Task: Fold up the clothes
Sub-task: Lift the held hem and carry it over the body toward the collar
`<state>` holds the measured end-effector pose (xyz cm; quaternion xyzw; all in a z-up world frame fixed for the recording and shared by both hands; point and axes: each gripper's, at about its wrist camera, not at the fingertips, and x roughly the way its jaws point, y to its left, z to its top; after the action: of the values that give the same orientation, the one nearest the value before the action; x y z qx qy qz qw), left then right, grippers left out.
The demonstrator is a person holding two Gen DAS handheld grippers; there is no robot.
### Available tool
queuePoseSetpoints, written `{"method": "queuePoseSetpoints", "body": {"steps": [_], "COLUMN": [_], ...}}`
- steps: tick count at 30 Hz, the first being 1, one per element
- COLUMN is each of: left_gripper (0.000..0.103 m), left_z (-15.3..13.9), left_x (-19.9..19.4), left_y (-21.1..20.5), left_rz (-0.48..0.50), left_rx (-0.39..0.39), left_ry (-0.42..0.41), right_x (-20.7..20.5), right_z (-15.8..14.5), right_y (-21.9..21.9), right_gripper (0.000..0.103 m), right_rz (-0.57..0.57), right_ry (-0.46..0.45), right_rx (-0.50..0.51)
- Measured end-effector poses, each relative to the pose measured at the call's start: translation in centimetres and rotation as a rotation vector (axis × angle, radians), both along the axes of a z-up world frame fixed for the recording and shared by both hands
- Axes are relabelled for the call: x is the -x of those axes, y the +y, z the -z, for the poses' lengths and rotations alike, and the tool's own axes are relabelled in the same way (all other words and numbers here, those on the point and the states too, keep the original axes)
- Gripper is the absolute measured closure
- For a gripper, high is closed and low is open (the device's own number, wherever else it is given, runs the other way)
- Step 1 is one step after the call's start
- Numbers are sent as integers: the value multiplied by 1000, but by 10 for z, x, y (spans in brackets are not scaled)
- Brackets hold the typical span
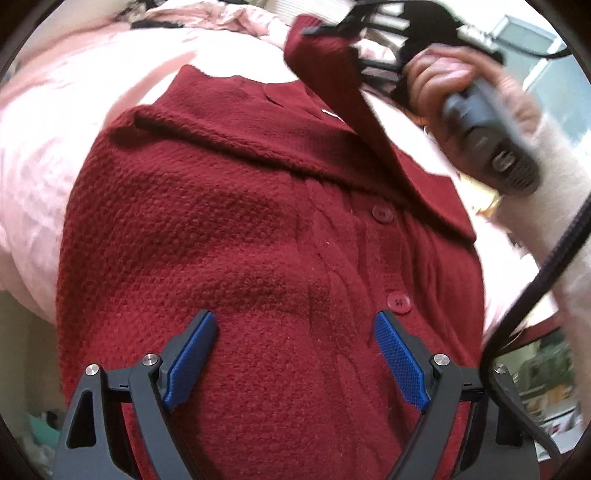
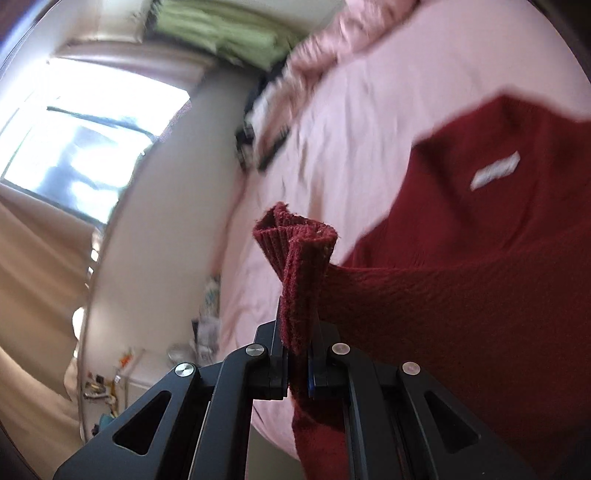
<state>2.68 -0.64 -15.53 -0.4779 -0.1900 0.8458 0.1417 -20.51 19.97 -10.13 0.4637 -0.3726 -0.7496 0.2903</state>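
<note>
A dark red knitted cardigan [image 1: 236, 229] with round buttons lies front up on a pink bed sheet [image 1: 48, 147]. My left gripper [image 1: 295, 325] hovers open over its lower front, blue pads [image 1: 192, 358] wide apart, nothing between them. My right gripper [image 2: 298, 332] is shut on the ribbed cuff of the cardigan's sleeve [image 2: 295, 251], which bunches above the fingertips. In the left wrist view a hand [image 1: 439, 85] holds the right gripper [image 1: 332, 31] at the top right, lifting the sleeve [image 1: 332, 74] above the collar. The cardigan body [image 2: 480, 258] with a white neck label fills the right side of the right wrist view.
Rumpled pink bedding [image 1: 221, 14] and a dark striped item [image 2: 258, 122] lie at the far end of the bed. A black cable [image 1: 535, 288] crosses the right side. The bed edge drops to a floor with clutter [image 2: 107, 384]. A bright window [image 2: 88, 129] is at left.
</note>
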Motion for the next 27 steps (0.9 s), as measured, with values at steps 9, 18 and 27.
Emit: {"method": "queuePoseSetpoints", "body": {"steps": [9, 18, 27], "left_gripper": [16, 16, 16], "left_z": [4, 3, 3], "left_x": [-3, -8, 1], "left_y": [-12, -11, -22], "left_rz": [-42, -47, -56], "left_rx": [-88, -103, -148], "left_ry": [-16, -19, -50], "right_x": [12, 8, -11], "right_z": [78, 88, 26], "right_y": [-75, -75, -14], "right_gripper": [96, 75, 68], "right_rz": [-172, -256, -203], "right_ry": [-186, -280, -148], "right_rx": [-77, -85, 137]}}
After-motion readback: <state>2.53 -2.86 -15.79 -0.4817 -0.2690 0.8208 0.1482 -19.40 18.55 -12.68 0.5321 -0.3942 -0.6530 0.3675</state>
